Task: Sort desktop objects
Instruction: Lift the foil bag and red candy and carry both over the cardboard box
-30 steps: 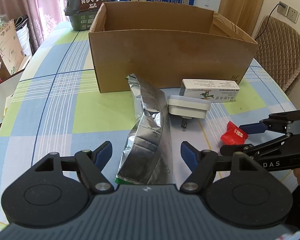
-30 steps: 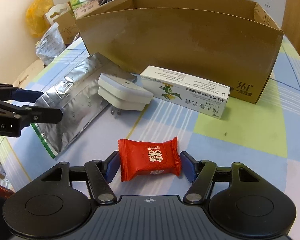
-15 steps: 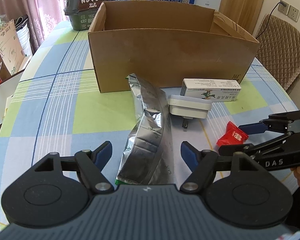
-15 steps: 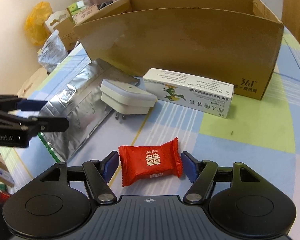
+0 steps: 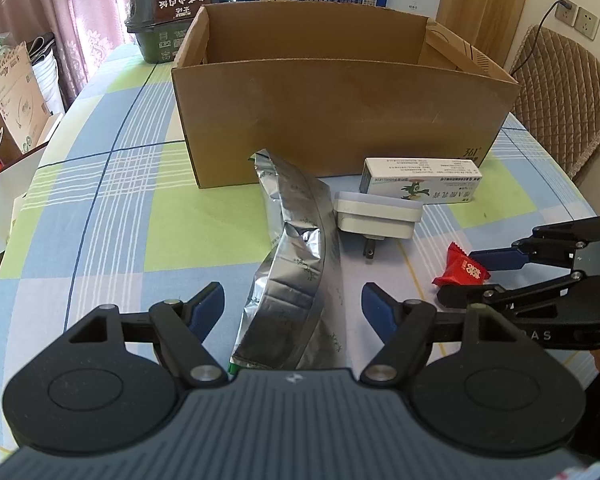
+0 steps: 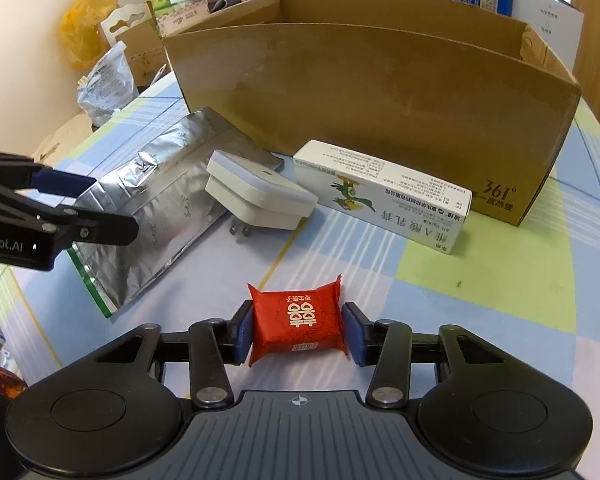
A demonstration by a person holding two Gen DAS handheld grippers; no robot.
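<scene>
A checked tablecloth (image 5: 112, 216) covers the table, with an open cardboard box (image 5: 340, 120) at the back. At left, the left gripper (image 5: 292, 304) hangs spread wide over a silver foil pouch (image 5: 300, 272), not pinching it. At right, the right gripper (image 6: 298, 328) is closing on a red candy (image 6: 298, 324), its blue pads meeting both ends.

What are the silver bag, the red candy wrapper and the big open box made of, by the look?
Silver bag: looks like metallised foil laminate; mirror-grey sheen, sharp creases, green edge strip.
Red candy wrapper: probably thin glossy plastic film; crimped, flared ends, printed white characters.
Big open box: corrugated cardboard, matte brown, raw cut top edge, printed mark on a lower corner.
</scene>
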